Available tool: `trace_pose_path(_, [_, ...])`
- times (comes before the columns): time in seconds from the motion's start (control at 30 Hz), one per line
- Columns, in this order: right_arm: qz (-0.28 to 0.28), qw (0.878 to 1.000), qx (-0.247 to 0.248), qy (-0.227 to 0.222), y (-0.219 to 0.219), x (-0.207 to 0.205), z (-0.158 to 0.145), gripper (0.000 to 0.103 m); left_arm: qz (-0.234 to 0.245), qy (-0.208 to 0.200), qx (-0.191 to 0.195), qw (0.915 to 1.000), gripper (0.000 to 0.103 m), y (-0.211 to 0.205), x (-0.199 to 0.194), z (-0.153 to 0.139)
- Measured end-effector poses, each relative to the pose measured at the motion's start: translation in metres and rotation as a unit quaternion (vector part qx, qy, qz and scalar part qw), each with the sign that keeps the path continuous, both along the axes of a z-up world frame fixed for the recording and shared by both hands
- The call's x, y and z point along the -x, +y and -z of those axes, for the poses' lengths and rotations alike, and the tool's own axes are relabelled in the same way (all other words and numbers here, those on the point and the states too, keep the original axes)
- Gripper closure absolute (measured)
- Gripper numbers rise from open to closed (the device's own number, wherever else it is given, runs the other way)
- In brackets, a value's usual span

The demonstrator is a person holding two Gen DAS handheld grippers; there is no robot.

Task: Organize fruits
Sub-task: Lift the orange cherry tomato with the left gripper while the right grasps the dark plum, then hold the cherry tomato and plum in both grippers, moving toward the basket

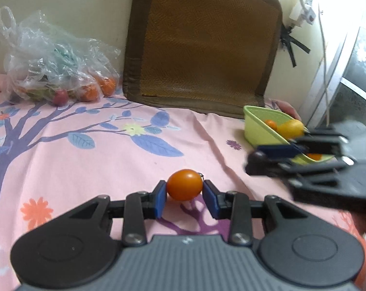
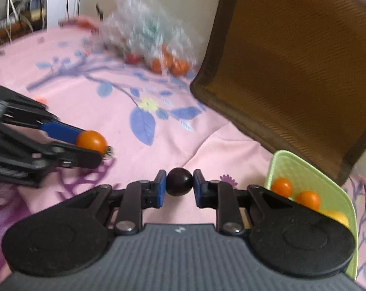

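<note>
My left gripper [image 1: 184, 194] is shut on an orange tomato [image 1: 184, 184] above the pink floral sheet; it also shows in the right wrist view [image 2: 90, 145] at the left. My right gripper [image 2: 180, 189] is shut on a dark purple round fruit [image 2: 180, 181]; in the left wrist view this gripper [image 1: 258, 160] is at the right, in front of the green tray [image 1: 258, 128]. The green tray [image 2: 304, 169] holds two small orange fruits [image 2: 282, 186] and a yellow one [image 2: 338, 217]. A clear plastic bag [image 1: 54, 63] with more fruits lies at the back left.
A brown mesh cushion [image 1: 207, 43] leans on the wall behind the tray. The pink sheet [image 1: 98, 160] covers the whole surface. A window frame and cables [image 1: 328, 55] are at the far right.
</note>
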State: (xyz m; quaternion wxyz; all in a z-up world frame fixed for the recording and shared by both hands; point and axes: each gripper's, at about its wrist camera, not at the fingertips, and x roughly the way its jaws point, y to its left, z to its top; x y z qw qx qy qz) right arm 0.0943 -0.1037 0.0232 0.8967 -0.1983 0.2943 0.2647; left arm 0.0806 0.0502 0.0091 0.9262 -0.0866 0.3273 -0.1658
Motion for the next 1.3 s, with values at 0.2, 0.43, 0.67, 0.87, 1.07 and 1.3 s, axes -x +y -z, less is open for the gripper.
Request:
trace_pose_path(0.2, [0.058,0.995,-0.080,0.002,-0.040,0.077,0.006,0.077,0.035,-0.008,0.006,0.9993,0.070,-0.016,0.028,-0.005])
trace_pose_path(0.43, [0.151,0.982,-0.115,-0.009,-0.076,0.135,0.023,0.077,0.084,-0.014,-0.002,0.9964,0.070,-0.055,0.065,-0.009])
trace_pose_path(0.67, [0.195,0.973,-0.122,-0.034,-0.103,0.165,0.031,0.077,0.119,-0.020,-0.036,0.9921,0.070,-0.102,0.083,-0.011])
trace_pose_path(0.87, [0.210,0.967,-0.138,-0.046,-0.121,0.178,0.034,0.077,0.127,-0.014,-0.057,0.9901,0.070,-0.123,0.090,-0.008])
trace_pose_path(1.07, [0.216,0.965,-0.142,-0.050,-0.127,0.188,0.041,0.077,0.133,-0.009,-0.079,0.9879,0.069,-0.140,0.094,-0.004])
trace_pose_path(1.3, [0.211,0.964,-0.149,-0.053,-0.131,0.192,0.049,0.076,0.120,-0.008,-0.097,0.9880,0.068,-0.145,0.097,0.002])
